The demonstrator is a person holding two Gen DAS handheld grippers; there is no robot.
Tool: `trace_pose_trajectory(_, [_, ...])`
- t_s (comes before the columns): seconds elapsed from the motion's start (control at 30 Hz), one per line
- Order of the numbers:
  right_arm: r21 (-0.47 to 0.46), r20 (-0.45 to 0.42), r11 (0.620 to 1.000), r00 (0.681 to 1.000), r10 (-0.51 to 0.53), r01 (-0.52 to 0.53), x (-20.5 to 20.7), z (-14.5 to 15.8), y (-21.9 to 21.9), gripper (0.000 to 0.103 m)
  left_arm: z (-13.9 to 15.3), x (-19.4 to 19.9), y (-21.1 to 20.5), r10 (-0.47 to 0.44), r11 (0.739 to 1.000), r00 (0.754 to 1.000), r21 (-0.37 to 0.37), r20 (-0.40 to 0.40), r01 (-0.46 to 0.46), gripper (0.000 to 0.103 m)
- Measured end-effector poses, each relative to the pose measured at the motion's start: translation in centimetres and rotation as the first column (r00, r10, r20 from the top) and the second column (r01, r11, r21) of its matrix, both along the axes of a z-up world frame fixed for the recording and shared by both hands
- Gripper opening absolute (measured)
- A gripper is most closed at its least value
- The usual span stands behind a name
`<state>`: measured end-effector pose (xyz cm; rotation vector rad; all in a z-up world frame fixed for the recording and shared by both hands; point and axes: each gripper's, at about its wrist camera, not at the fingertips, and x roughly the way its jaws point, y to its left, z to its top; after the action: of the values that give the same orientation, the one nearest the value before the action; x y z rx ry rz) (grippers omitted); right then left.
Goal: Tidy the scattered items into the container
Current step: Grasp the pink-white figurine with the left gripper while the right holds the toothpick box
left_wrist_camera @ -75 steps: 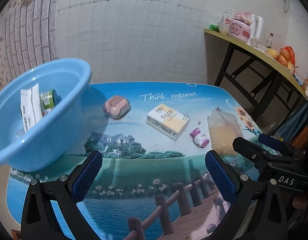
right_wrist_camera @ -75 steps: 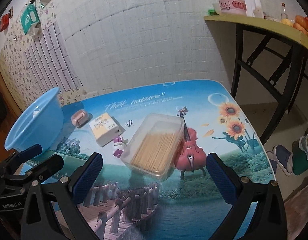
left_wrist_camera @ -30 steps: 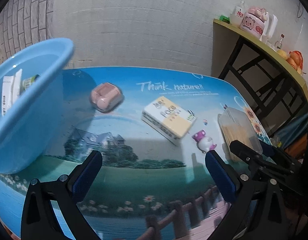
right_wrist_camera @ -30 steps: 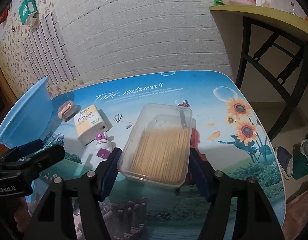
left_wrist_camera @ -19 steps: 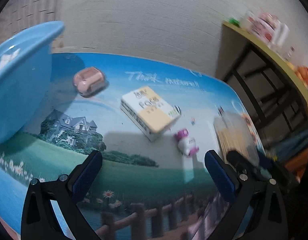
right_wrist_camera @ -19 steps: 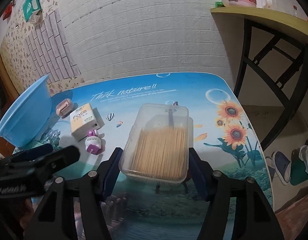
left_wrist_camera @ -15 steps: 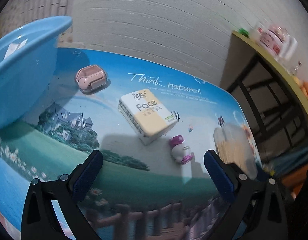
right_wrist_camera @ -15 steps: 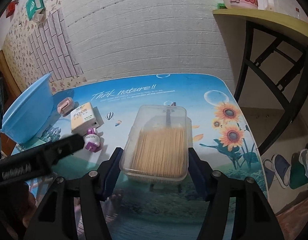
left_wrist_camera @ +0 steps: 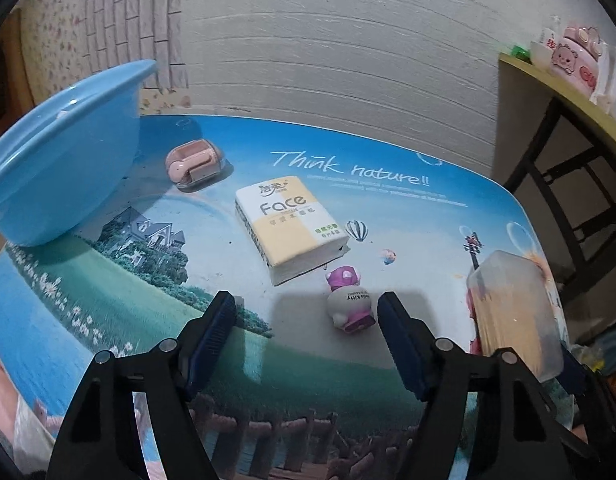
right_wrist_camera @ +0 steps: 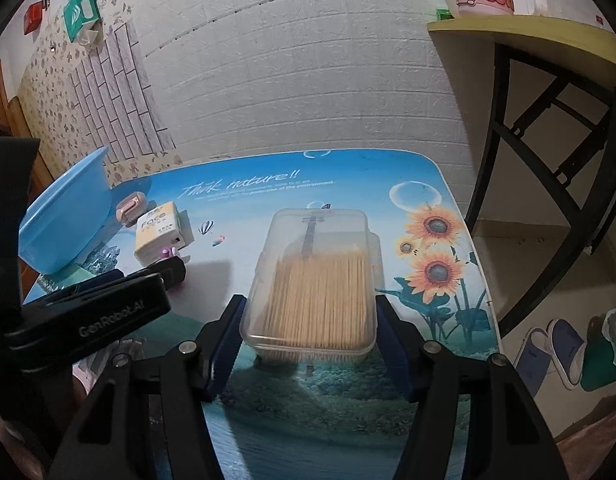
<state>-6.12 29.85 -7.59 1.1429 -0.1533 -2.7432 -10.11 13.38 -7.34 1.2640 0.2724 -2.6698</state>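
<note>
My right gripper [right_wrist_camera: 310, 322] is shut on a clear plastic box of toothpicks [right_wrist_camera: 314, 280] and holds it just above the table; the box also shows at the right of the left wrist view [left_wrist_camera: 514, 312]. My left gripper [left_wrist_camera: 305, 316] is open, its jaws partly narrowed, low over the table. A small pink-and-white toy bottle [left_wrist_camera: 350, 302] lies just inside its right finger [left_wrist_camera: 400, 336]. A yellow-white Face tissue pack [left_wrist_camera: 289, 226] lies beyond, then a pink earbud case [left_wrist_camera: 193, 164]. The blue basin [left_wrist_camera: 63, 160] stands at the far left, also in the right wrist view [right_wrist_camera: 67, 216].
The table [right_wrist_camera: 348, 176] has a printed nature cover and ends near the white brick wall. A yellow shelf on a black frame [right_wrist_camera: 548, 40] stands at the right with a pink appliance. Slippers [right_wrist_camera: 556, 352] lie on the floor at the right.
My right gripper closed on the toothpick box and lifted it a little. My left gripper moved right and down toward the toy bottle, and its jaws narrowed.
</note>
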Motion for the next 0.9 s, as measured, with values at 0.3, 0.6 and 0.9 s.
trace_pose_trajectory(0.3, [-0.014, -0.002, 0.999, 1.0, 0.03, -0.03, 0.2, -0.2, 0.9, 0.064, -0.3, -0.6, 2.4, -0.011, 0.998, 1.0, -0.064, -0.002, 0.011, 0.053])
trace_pose_trajectory(0.6, [-0.012, -0.014, 0.999, 0.999, 0.04, -0.04, 0.5, -0.4, 1.1, 0.065, -0.2, -0.4, 2.8, -0.039, 0.996, 0.999, -0.078, -0.014, 0.038, 0.023])
trace_pose_trajectory(0.9, [-0.01, -0.009, 0.999, 0.999, 0.033, -0.033, 0.5, -0.5, 1.0, 0.065, -0.1, 0.2, 2.7, -0.127, 0.987, 0.992, -0.099, 0.003, 0.127, 0.023])
